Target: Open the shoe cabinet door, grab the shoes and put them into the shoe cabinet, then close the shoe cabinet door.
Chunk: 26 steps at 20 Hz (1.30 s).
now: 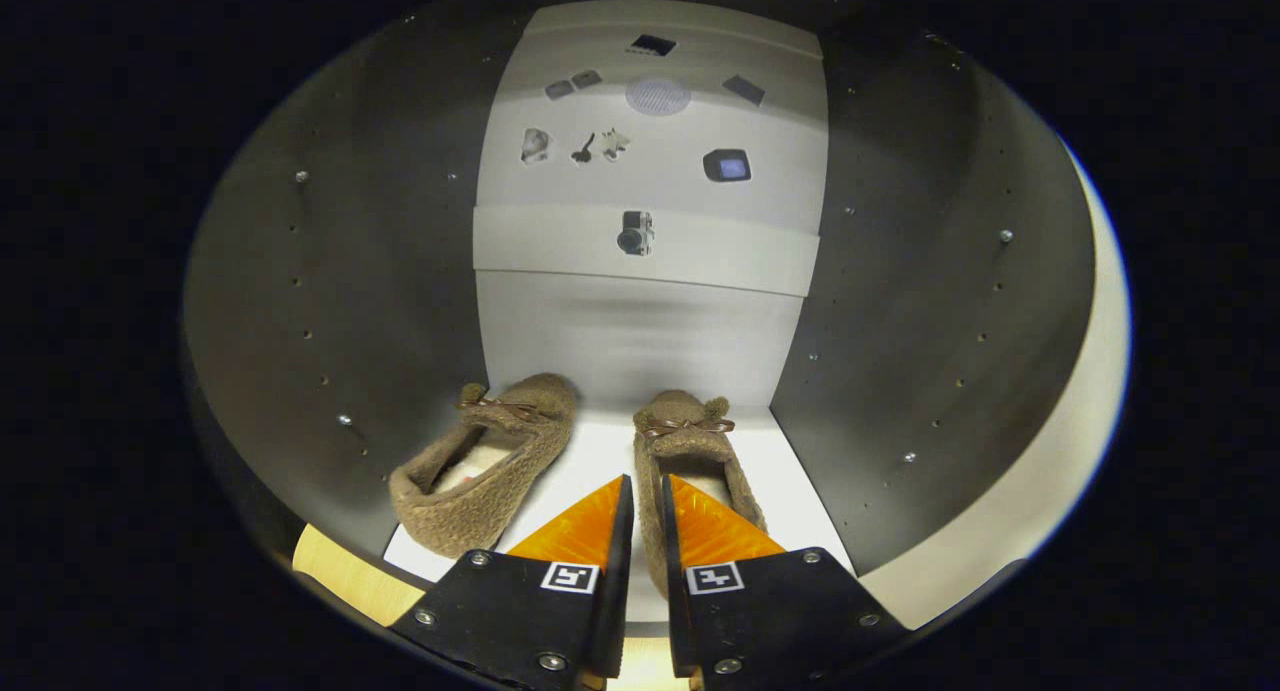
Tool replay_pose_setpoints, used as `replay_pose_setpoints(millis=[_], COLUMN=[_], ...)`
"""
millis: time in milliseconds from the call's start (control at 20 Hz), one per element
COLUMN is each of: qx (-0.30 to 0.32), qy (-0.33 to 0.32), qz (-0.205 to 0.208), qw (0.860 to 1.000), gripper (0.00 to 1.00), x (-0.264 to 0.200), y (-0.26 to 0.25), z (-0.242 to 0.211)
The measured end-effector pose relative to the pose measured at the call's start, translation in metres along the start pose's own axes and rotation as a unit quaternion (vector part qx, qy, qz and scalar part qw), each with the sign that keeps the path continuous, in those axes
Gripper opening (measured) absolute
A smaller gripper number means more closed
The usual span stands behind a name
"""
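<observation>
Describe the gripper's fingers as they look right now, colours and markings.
The gripper has two black finger plates fastened with silver screws, each carrying a small white square tag with a black pattern. Each finger ends in a translucent orange wedge-shaped pad tapering to a point, backed by a black inner edge.

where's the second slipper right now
In the gripper view it sits on the cabinet floor, just ahead of the gripper, its side wall between the nearly closed fingers; the other slipper lies beside it by the dark wall.

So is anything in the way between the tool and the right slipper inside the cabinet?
Nothing visible. The tool, fingers nearly closed, sits at the heel of the right slipper, which stands on the cabinet floor beside the left slipper.
</observation>
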<state>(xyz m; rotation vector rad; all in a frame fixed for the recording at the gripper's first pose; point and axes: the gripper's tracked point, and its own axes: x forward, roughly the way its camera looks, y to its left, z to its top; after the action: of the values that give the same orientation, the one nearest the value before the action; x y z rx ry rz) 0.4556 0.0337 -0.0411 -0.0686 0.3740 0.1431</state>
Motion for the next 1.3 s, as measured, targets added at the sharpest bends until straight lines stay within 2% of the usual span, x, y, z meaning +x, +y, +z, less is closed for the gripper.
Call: replay_pose_setpoints(millis=[600, 1300], qx=[0.023, 0.047], qy=[-0.046, -0.096], qz=[-0.020, -0.093], qw=[0.998, 0.990], gripper=[0.24, 0.39], x=[-0.131, -0.303], y=[-0.006, -0.048], z=[-0.004, -0.033])
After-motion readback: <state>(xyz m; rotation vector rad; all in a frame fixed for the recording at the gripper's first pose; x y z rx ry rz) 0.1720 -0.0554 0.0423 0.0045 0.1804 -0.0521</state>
